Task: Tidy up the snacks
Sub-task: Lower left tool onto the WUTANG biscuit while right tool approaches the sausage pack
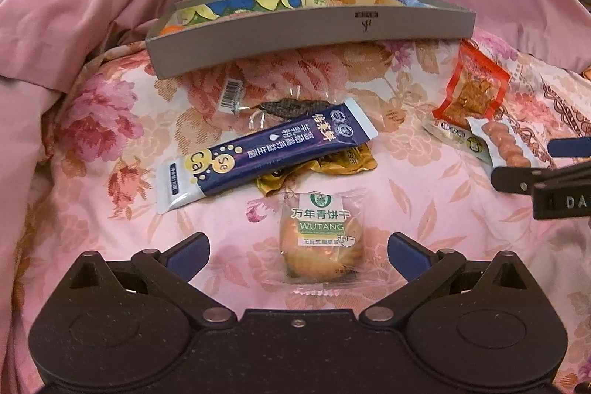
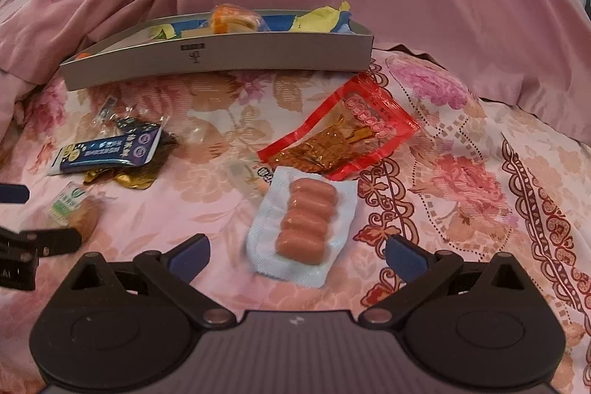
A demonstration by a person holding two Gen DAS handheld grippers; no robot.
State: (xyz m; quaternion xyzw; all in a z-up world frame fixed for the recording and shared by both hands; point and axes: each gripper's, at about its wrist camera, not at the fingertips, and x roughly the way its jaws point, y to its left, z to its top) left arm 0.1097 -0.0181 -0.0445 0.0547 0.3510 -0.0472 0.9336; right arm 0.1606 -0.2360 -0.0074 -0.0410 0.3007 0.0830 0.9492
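Left gripper jaws wide around biscuit packet, right gripper wide around sausage pack, both short of grey tray; slippery wrappers could slide out.

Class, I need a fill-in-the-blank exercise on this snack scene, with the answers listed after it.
1. The left gripper is open around a wrapped ____.
2. The sausage pack holds ____ sausages.
3. The purple sachet lies partly on a ____ wrapper.
4. The grey box stands on a floral ____.

Answers: biscuit; four; gold; bedspread
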